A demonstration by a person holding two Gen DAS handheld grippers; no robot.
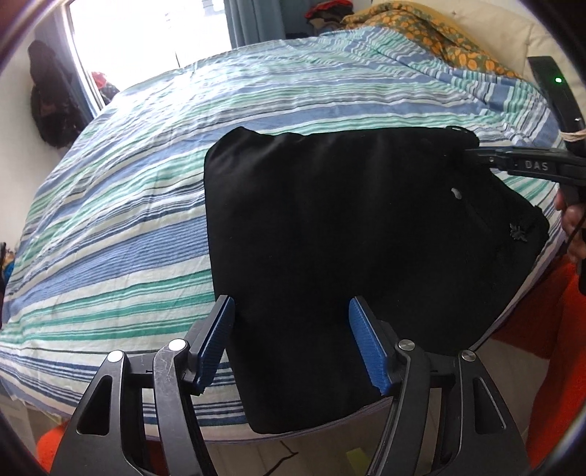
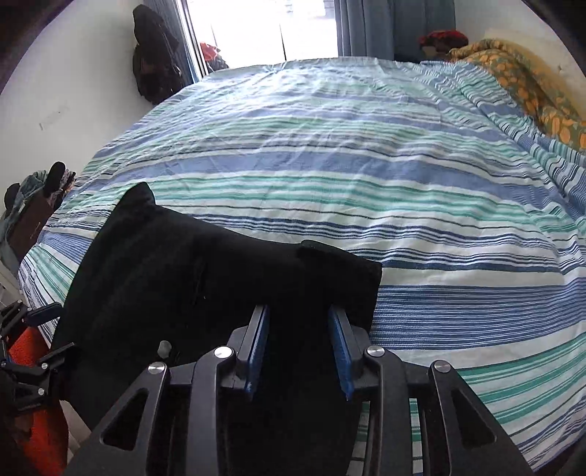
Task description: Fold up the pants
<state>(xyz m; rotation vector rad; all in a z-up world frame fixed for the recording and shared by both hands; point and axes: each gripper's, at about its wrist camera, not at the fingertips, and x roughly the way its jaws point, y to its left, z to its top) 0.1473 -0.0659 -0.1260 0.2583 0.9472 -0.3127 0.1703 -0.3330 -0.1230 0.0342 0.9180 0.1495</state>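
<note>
The black pants (image 1: 329,227) lie folded into a rough square at the near edge of the striped bed (image 1: 128,205). My left gripper (image 1: 291,311) is open, its blue pads either side of the pants' near edge, above the cloth. My right gripper shows at the far right of the left wrist view (image 1: 472,153), its tips at the pants' far right corner. In the right wrist view the pants (image 2: 190,271) run left from my right gripper (image 2: 298,318), which is open with black cloth between its pads. The pants' near part hangs over the bed edge.
An orange-patterned blanket (image 1: 432,33) lies bunched at the bed's far right. A window with blue curtains (image 2: 366,25) is behind the bed. A dark bag (image 2: 154,55) hangs on the left wall. An orange rug (image 1: 542,322) lies on the floor by the bed.
</note>
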